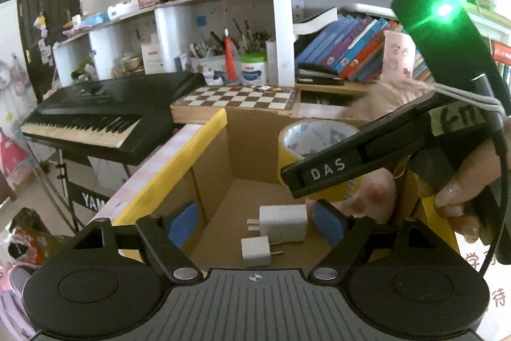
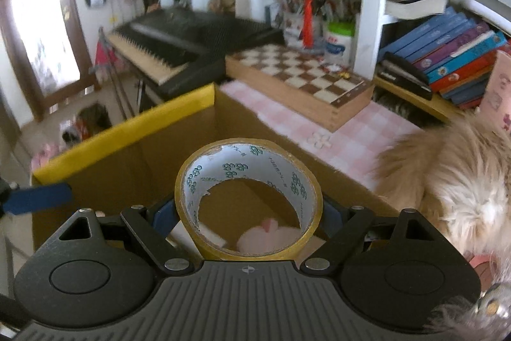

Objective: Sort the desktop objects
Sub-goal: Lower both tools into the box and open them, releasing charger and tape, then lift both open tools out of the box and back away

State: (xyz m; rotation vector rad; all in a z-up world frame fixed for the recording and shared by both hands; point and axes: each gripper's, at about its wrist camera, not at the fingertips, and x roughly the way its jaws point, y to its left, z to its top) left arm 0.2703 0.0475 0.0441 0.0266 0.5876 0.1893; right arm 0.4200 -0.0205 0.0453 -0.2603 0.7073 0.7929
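Over the box [image 1: 220, 149]: 2 grippers, 1 per hand. Box is brown corrugated cardboard, open-topped, with yellow tape along its rim.

On the box floor: 2 chargers, both white, blocky, matte. Bigger charger [image 1: 282, 222] has its prongs pointing left; smaller charger [image 1: 256, 251], just in front of it, has prongs pointing right. Also 1 pale pink rounded thing [image 2: 266, 237] on the floor, seen through the tape's hole; cannot tell what it is.

Left gripper [image 1: 255, 224] spread wide above the chargers, blue pads clear of both, nothing between them.

Right gripper [image 2: 249, 218] clamps 1 tape roll [image 2: 249, 197] from both sides: glossy yellow-brown ring, white printed core. Roll hangs over the box interior, not on the floor. A hand [image 1: 460, 197] shows on the right gripper's handle.

Behind the box: 1 wooden chessboard [image 2: 303, 79], brown and cream squares, on pink checked cloth [image 2: 351, 130]. Right of the box: 1 long-haired tan furry mass [image 2: 463, 181].
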